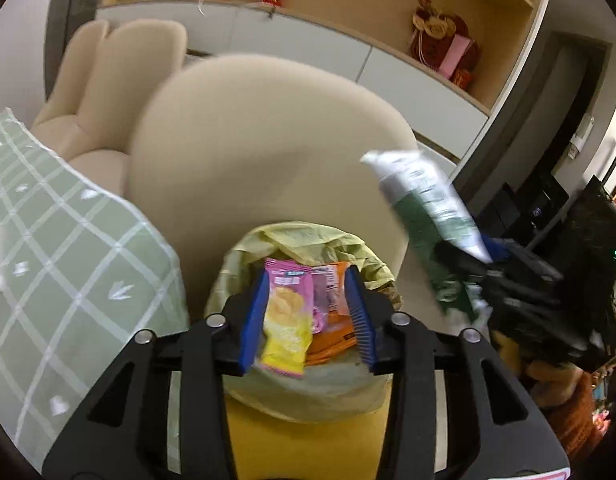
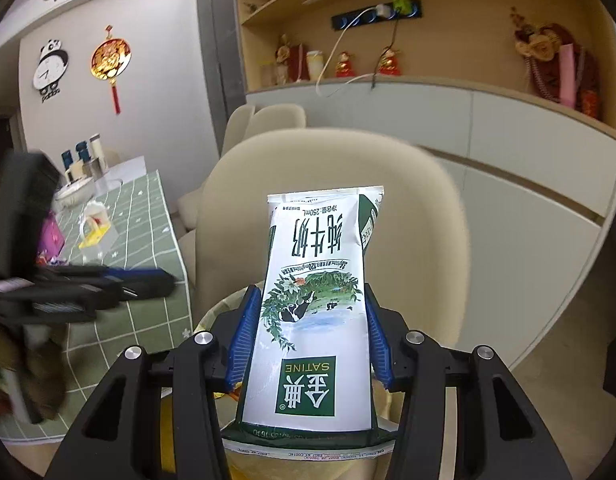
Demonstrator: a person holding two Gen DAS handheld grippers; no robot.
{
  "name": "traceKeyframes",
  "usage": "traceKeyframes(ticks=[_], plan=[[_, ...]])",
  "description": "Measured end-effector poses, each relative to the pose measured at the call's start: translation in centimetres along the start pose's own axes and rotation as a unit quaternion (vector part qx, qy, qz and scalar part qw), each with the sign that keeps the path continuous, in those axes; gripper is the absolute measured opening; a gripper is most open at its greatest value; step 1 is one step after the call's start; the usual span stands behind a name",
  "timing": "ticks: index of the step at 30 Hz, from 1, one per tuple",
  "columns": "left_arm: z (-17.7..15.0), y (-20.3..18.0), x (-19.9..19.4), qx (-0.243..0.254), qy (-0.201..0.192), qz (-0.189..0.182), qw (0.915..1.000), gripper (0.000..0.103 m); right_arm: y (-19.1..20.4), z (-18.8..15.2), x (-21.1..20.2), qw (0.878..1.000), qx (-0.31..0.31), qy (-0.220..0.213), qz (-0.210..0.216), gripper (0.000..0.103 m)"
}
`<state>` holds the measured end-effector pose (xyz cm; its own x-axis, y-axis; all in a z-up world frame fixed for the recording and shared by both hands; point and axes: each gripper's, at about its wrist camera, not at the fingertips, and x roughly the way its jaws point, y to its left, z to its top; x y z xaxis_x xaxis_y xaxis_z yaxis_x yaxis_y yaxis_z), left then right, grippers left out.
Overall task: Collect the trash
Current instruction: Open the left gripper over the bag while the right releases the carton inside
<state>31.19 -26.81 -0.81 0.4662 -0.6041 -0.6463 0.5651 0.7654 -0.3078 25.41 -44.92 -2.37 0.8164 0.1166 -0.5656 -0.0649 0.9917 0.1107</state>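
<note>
Left claw [image 1: 306, 320] released over the bin [image 1: 308, 384], pink wrapper [image 1: 288, 320] loose between its pads; right claw [image 2: 308, 332] grasping milk carton [image 2: 315, 300], we centre it above the opening before letting go.

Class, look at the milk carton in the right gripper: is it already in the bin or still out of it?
Out. The milk carton sits clamped between the right gripper's blue fingers, above the lined bin.

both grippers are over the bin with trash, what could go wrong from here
1. The pink and yellow snack wrapper hangs between the left gripper fingers, beside the blue left finger; it may snag there instead of dropping into the lined bin.
2. The milk carton in the right gripper is tall, and could tip past the rim toward the chair.
</note>
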Motion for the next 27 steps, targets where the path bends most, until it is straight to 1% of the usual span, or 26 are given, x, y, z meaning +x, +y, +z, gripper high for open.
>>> traceKeyframes(ticks=[1, 4, 7, 9, 10, 13, 14, 17, 19, 20, 21, 22, 25, 27], plan=[[-0.5, 0.2, -1.3, 0.005, -0.008, 0.010, 0.9999, 0.043, 0.1, -0.1, 0.9, 1.000, -0.001, 0.005, 0.007, 0.047], [-1.7, 1.0, -3.9, 0.012, -0.014, 0.041, 0.9990, 0.045, 1.0, -1.2, 4.4, 0.999, -0.004, 0.036, 0.023, 0.047], [-2.5, 2.1, -6.0, 0.004, -0.012, 0.053, 0.9985, 0.045, 1.7, -3.0, 8.4, 0.996, -0.001, 0.088, 0.033, 0.047], [-3.1, 3.0, -7.9, -0.004, -0.018, 0.061, 0.9979, 0.045, 1.9, -4.2, 10.9, 0.991, 0.004, 0.130, 0.045, 0.047], [-3.4, 3.5, -9.0, -0.007, -0.025, 0.068, 0.9974, 0.045, 1.9, -4.7, 11.7, 0.989, 0.005, 0.142, 0.048, 0.047], [-4.1, 4.6, -11.2, -0.011, -0.043, 0.088, 0.9951, 0.045, 1.7, -5.9, 13.2, 0.984, -0.001, 0.174, 0.027, 0.047], [-4.4, 5.1, -12.0, -0.014, -0.049, 0.098, 0.9939, 0.045, 1.5, -6.0, 13.3, 0.984, 0.005, 0.178, 0.028, 0.047], [-5.2, 6.9, -13.9, -0.036, -0.055, 0.110, 0.9918, 0.046, 1.5, -5.9, 12.8, 0.983, 0.023, 0.177, 0.043, 0.047], [-5.9, 8.3, -15.2, -0.057, -0.060, 0.119, 0.9894, 0.051, 1.7, -5.8, 11.9, 0.986, 0.021, 0.165, 0.029, 0.048], [-6.3, 8.8, -15.9, -0.066, -0.064, 0.124, 0.9881, 0.051, 1.8, -5.7, 11.3, 0.987, 0.023, 0.157, 0.024, 0.048], [-6.7, 9.4, -16.6, -0.075, -0.068, 0.129, 0.9864, 0.051, 1.7, -5.6, 10.8, 0.988, 0.026, 0.151, 0.024, 0.051], [-6.9, 10.1, -17.5, -0.084, -0.074, 0.136, 0.9843, 0.051, 1.9, -5.4, 10.0, 0.989, 0.031, 0.141, 0.022, 0.055], [-8.1, 11.5, -19.8, -0.102, -0.092, 0.155, 0.9783, 0.054, 2.4, -4.5, 7.7, 0.993, 0.034, 0.115, 0.019, 0.055], [-9.1, 12.8, -22.0, -0.115, -0.110, 0.176, 0.9714, 0.054, 3.4, -3.4, 5.7, 0.995, 0.031, 0.092, 0.027, 0.055]])
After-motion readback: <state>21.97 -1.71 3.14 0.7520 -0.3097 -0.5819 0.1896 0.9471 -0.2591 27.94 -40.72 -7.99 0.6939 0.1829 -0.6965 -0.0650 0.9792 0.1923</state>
